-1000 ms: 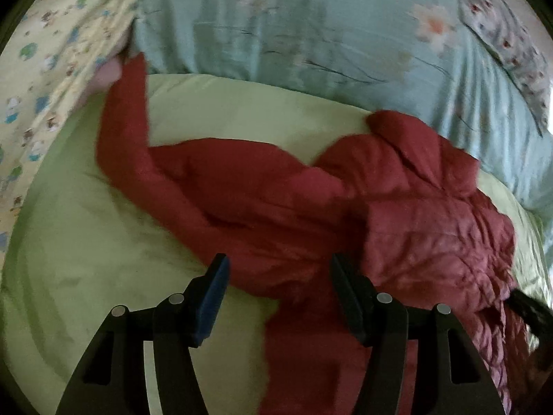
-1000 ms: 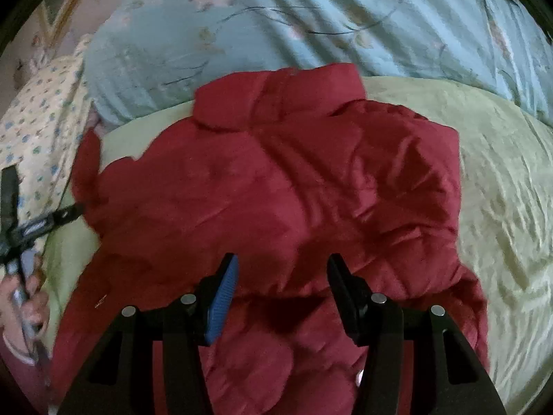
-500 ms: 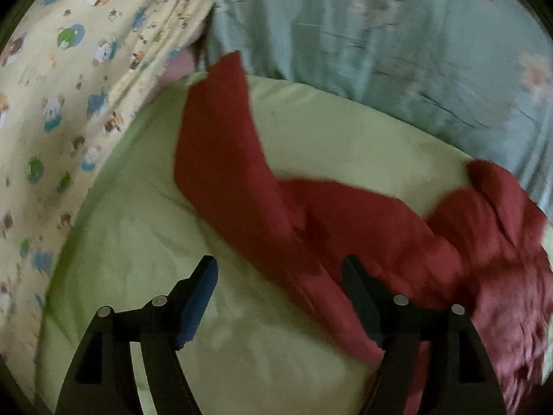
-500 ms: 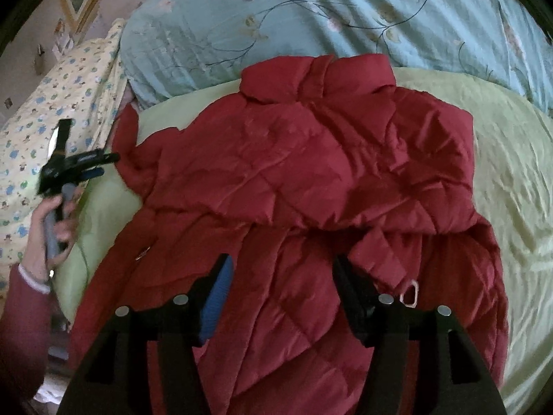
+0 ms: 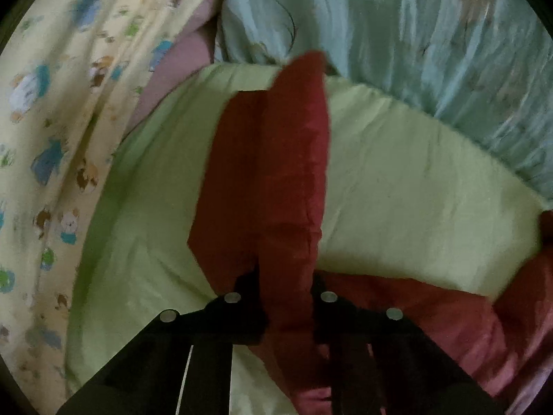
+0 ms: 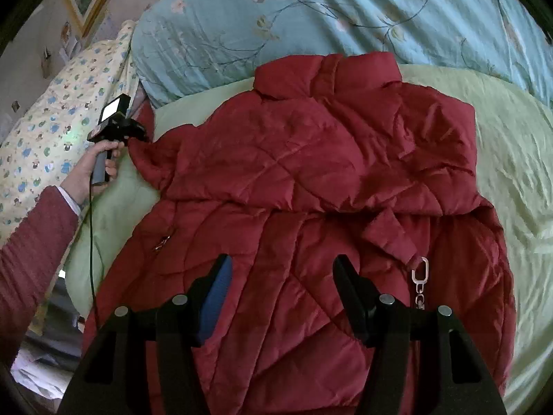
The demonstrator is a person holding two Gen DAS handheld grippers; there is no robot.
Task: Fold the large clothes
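Note:
A large red quilted jacket (image 6: pixel 311 180) lies spread on a light green bed sheet (image 6: pixel 518 173), collar toward the pillows. Its left sleeve (image 5: pixel 273 159) stretches out toward the head of the bed. My left gripper (image 5: pixel 285 276) is shut on this sleeve; it also shows in the right wrist view (image 6: pixel 133 131) at the jacket's left edge, held by a hand. My right gripper (image 6: pixel 281 276) is open and empty, hovering over the lower front of the jacket. A metal zipper pull (image 6: pixel 420 275) lies to the right of it.
A blue floral quilt (image 6: pixel 345 17) runs along the head of the bed. A yellow patterned pillow (image 6: pixel 52 121) lies at the left, with a pink cloth (image 5: pixel 172 65) beside it. The bed's left edge drops to a cluttered floor (image 6: pixel 41 356).
My left gripper moved left along the sleeve and closed on it. My right gripper drew back from the jacket, staying open.

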